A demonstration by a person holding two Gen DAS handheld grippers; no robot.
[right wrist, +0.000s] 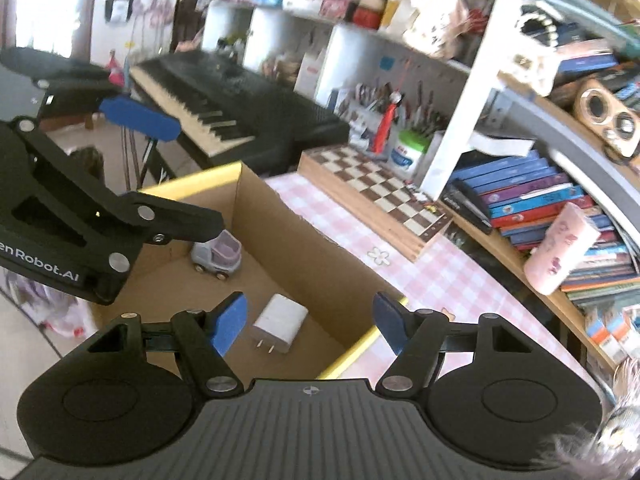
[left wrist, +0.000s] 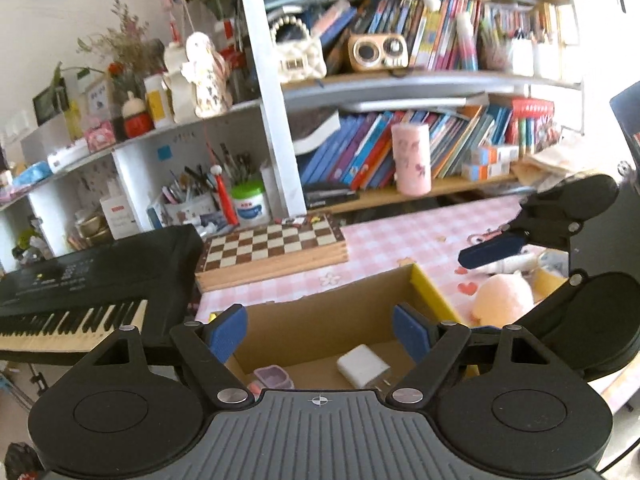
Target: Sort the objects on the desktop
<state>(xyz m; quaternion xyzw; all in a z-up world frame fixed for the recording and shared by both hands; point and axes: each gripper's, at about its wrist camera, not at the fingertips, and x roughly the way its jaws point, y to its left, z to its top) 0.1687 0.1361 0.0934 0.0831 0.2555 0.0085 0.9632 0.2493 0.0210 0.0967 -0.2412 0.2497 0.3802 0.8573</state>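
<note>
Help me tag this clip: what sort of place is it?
Probably a home study or child's room: crowded bookshelves of colourful books, a black electronic keyboard, and a pink checked tablecloth on the desk.

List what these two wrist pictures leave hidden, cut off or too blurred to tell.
- Toy car, left wrist view: mostly hidden behind the camera mount; the right wrist view shows it whole.
- Pink plush toy, left wrist view: partly covered by the right gripper; its shape is unclear.
- Furry thing, right wrist view: cut off by the corner, blurred.
- Book titles, both views: too small and blurred.
- Cardboard box: near wall hidden by grippers.
</note>
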